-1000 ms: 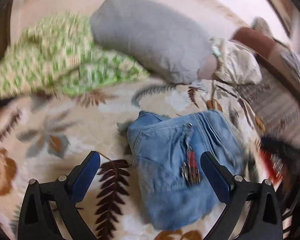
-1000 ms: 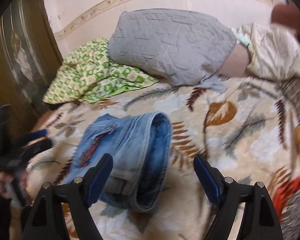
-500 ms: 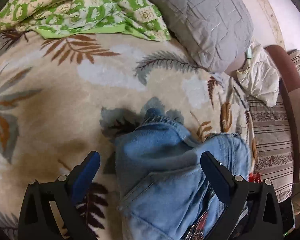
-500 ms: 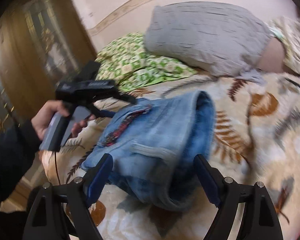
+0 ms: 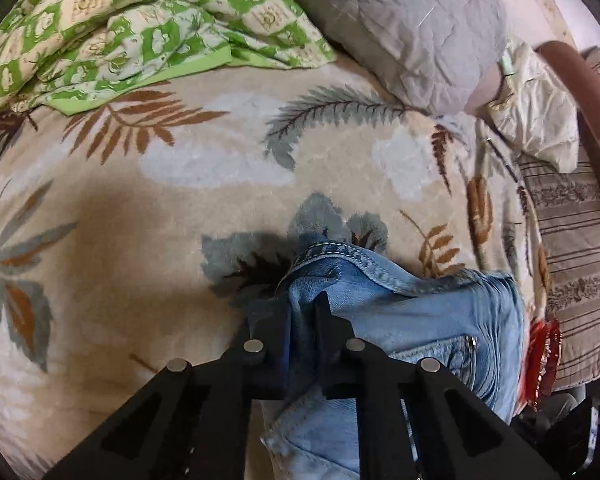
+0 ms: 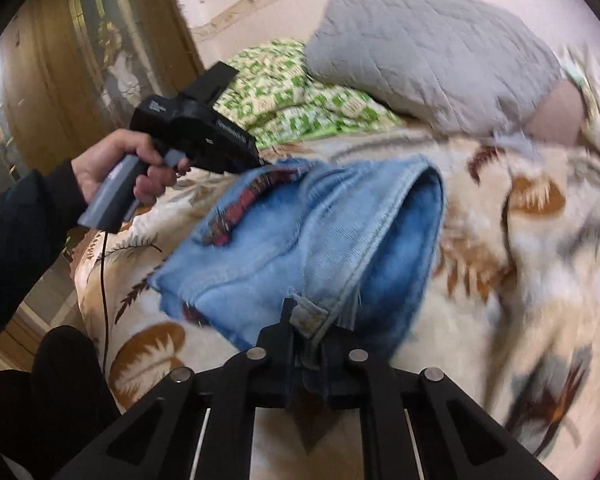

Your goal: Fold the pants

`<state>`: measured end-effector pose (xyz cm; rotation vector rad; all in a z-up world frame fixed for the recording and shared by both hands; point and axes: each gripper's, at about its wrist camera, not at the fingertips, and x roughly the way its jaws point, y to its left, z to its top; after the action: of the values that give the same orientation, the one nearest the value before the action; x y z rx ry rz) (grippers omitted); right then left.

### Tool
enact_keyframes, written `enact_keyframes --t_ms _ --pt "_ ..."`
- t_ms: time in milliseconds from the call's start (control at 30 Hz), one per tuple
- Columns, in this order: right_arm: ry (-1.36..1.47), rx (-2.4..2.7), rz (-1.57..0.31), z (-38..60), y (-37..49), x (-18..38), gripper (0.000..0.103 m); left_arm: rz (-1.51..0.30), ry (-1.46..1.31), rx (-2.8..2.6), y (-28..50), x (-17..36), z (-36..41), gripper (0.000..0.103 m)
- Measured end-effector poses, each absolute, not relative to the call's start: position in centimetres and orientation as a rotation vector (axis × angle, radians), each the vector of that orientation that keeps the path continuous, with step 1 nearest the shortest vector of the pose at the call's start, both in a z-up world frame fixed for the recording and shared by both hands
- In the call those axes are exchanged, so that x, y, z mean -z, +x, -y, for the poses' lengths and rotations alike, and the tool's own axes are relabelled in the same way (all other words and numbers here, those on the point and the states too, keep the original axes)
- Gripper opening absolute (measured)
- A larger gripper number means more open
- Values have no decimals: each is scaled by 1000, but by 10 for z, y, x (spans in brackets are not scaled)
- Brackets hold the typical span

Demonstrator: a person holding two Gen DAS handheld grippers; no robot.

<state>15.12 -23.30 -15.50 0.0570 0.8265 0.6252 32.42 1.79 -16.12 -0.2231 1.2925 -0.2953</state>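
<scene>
both claws, left gripper (image 5: 303, 312) and right gripper (image 6: 309, 322), closed on jeans (image 6: 300, 236) mid-bed (image 5: 140, 208). step judged: gripping folded bundle. next: lift evenly, fold over.

Small white lettering on the black handheld gripper body (image 6: 196, 124), too blurred to read, no other legible text

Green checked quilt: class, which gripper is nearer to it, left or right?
Left. The left gripper grips the jeans on the side toward the green checked quilt; the right gripper clamps their near edge, farther away.
</scene>
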Motion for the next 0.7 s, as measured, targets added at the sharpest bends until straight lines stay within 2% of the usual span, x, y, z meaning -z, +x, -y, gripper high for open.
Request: enact_keyframes --t_ms 367,400,467,500,533,567,600,633,700 --pt "88 -590 -813 235 144 159 9 -1294 -165 250 328 170 -6 10" --pt "85 -595 -809 235 144 158 10 -1280 -161 251 327 167 -6 13" --pt "106 -598 -794 237 142 152 17 -1239 -165 244 320 158 -8 20" --pt "114 -590 -791 240 140 149 21 -1224 -183 246 315 152 -11 33" --pt "114 -582 -795 243 140 147 43 -1216 -206 257 311 149 -14 56" --pt "111 -564 -801 247 137 145 79 -1202 -242 274 304 143 -19 68" --pt "114 -549 -797 250 135 143 89 -1187 -269 285 299 139 -22 84" --pt "138 -537 -772 259 129 140 91 -1162 -305 309 290 134 -27 88" --pt "189 -536 -777 273 125 139 91 -1145 -344 340 274 126 -37 90"
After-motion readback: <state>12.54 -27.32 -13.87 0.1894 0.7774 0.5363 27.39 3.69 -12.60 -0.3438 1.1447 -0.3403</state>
